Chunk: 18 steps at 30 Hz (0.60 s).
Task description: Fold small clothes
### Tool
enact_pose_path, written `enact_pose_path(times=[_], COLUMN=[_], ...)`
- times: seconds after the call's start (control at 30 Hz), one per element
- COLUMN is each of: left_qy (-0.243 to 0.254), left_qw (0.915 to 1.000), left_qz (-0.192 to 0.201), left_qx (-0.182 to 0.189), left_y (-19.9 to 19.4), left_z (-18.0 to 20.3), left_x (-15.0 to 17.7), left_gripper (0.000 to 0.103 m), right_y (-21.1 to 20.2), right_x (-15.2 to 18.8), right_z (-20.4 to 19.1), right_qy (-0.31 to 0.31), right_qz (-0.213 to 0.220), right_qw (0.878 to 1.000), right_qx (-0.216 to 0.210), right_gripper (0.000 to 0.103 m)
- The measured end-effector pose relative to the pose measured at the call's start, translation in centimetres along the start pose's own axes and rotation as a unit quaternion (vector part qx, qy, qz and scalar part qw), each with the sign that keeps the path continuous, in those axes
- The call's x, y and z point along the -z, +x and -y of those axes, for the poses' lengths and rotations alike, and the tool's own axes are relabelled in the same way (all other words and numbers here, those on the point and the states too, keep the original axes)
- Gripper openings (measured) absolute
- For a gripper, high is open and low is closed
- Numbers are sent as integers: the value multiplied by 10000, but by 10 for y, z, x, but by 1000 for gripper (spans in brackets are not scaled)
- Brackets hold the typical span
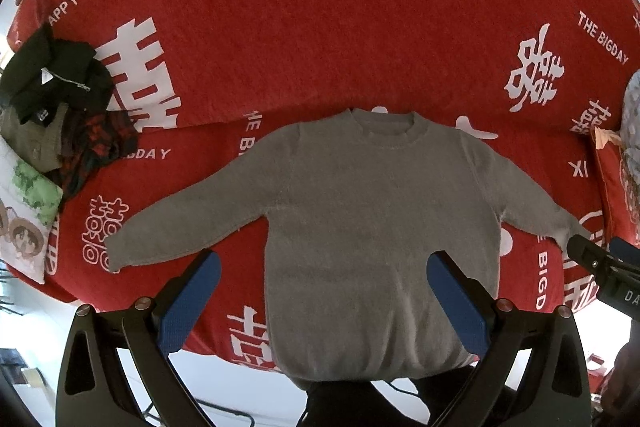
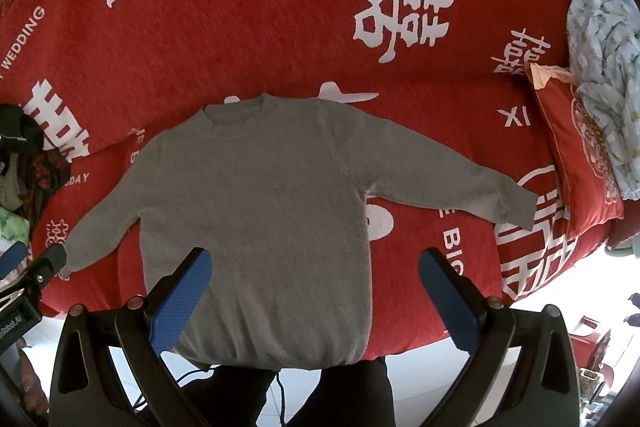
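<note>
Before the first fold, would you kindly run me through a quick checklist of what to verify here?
1. Sweater lies flat, neck away from the person: ok.
2. Both sleeves spread out to the sides, not tucked under: ok.
3. Left gripper open and empty: ok.
4. Right gripper open and empty: ok.
5. Clothes pile lies clear of the sweater: ok.
6. Hem fully on the blanket: not ok, it sits at the edge and seems to hang over it.

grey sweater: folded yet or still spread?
Spread. The grey sweater lies flat on the red blanket, collar away from the cameras, both sleeves stretched out sideways, hem at the near edge. No fold shows. Both grippers are open, above it.
</note>
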State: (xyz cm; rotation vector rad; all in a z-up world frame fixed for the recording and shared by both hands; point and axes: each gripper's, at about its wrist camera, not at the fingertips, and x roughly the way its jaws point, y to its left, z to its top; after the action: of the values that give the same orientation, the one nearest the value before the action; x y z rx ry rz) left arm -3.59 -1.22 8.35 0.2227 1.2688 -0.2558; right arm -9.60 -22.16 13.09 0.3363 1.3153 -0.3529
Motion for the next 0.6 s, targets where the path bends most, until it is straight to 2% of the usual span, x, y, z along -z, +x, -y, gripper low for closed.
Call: enact_pose_path(times=[0.6], left_qy=[-46], left_qw=[10000], left_qz=[-17], left_qx=[15], left_y=[1], left_z=[-2], left_x=[-2], left_gripper=[103], right_y=[0], right_x=[-2], right_z=[1], right_qy=[29], right_qz=[-12], right_qw=[10000], right_qx=[12], right_gripper=[103])
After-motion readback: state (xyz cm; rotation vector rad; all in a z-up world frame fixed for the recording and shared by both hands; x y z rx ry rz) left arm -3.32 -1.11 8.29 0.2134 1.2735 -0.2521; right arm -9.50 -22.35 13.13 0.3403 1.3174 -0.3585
